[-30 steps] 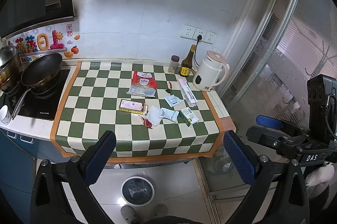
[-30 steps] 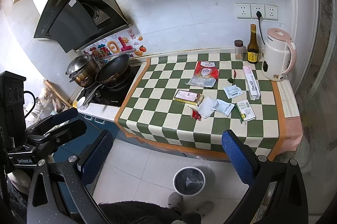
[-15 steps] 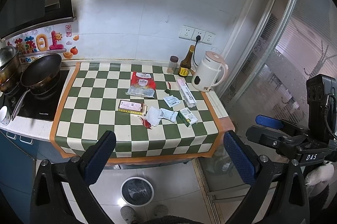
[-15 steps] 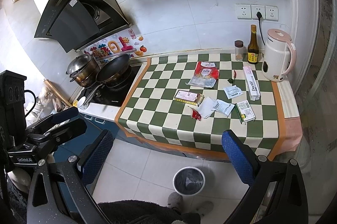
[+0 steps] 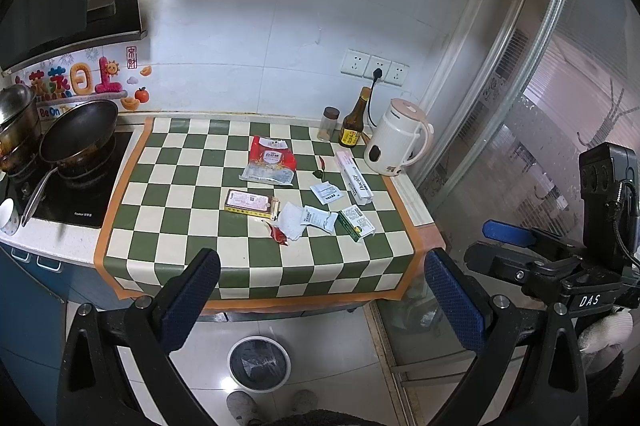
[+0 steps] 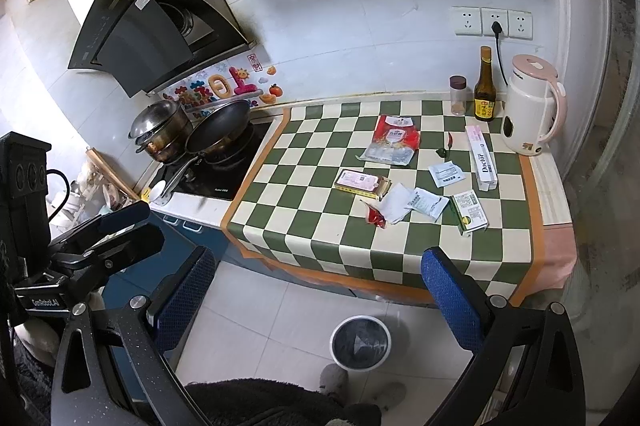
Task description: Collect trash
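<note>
Trash lies on the green-and-cream checkered counter mat (image 5: 188,202): a red snack bag (image 5: 270,164), a pink-and-yellow packet (image 5: 248,203), a crumpled white paper (image 5: 291,222), a red scrap (image 5: 279,234), white sachets (image 5: 327,192), a green-white box (image 5: 356,222) and a long white box (image 5: 354,178). A round bin (image 5: 259,364) stands on the floor in front of the counter; it also shows in the right wrist view (image 6: 361,343). My left gripper (image 5: 320,300) is open and empty, held back above the floor. My right gripper (image 6: 318,300) is open and empty too.
A white kettle (image 5: 398,142), a brown bottle (image 5: 354,126) and a spice jar (image 5: 329,124) stand at the back right. A frying pan (image 5: 76,138) and a pot (image 6: 160,130) sit on the hob at the left. A glass door (image 5: 560,106) is on the right.
Both views have shifted only slightly; the counter sits a touch higher in the left wrist view. Nothing on the counter has moved and both grippers stay open.
</note>
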Motion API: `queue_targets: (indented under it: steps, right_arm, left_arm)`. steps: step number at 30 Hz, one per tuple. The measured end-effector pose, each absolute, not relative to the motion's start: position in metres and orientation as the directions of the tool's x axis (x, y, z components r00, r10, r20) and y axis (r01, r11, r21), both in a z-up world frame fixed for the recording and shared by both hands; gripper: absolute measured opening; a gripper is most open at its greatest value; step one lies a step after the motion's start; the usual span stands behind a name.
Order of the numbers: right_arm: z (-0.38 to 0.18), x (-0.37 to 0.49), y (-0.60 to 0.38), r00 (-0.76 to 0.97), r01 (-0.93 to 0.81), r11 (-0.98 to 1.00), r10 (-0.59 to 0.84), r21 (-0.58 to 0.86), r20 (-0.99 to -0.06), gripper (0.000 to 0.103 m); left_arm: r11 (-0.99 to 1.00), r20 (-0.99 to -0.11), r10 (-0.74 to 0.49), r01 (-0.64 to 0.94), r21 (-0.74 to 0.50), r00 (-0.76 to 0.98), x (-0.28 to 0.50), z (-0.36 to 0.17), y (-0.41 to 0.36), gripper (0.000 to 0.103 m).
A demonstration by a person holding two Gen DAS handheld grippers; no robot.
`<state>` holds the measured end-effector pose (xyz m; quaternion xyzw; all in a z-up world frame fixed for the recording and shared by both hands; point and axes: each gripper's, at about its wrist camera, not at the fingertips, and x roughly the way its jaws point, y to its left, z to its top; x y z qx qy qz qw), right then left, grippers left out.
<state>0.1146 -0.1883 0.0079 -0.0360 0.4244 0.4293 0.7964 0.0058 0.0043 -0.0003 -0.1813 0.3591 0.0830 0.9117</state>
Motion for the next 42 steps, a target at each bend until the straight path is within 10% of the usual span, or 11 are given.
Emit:
queue_targets:
  steps: [14,22,42]
  right_arm:
    - [0.006,0.117,-0.188,0.273,-0.707,0.633,0.656,0.316,-0.703,0.103]
    - [-0.027,0.132,-0.181,0.441,-0.513,0.819,0.509,0.258,-0.739,0.103]
    - [-0.25,0.491,-0.12,0.315,-0.28,0.956,0.182,0.092,-0.931,0.088]
  left_arm:
    - [0.921,-0.693,0.035,-0.291,-0.257,0.72,0.009,-0.001,0.005,0.103]
    - [0.844,-0.725,0.417,-0.529,0.085,0.549,0.062,-0.051,0.036,0.103]
    - [0.39,-0.976,-0.081,-0.895,-0.216,0.201,0.307,-0.305,0.175,0.102]
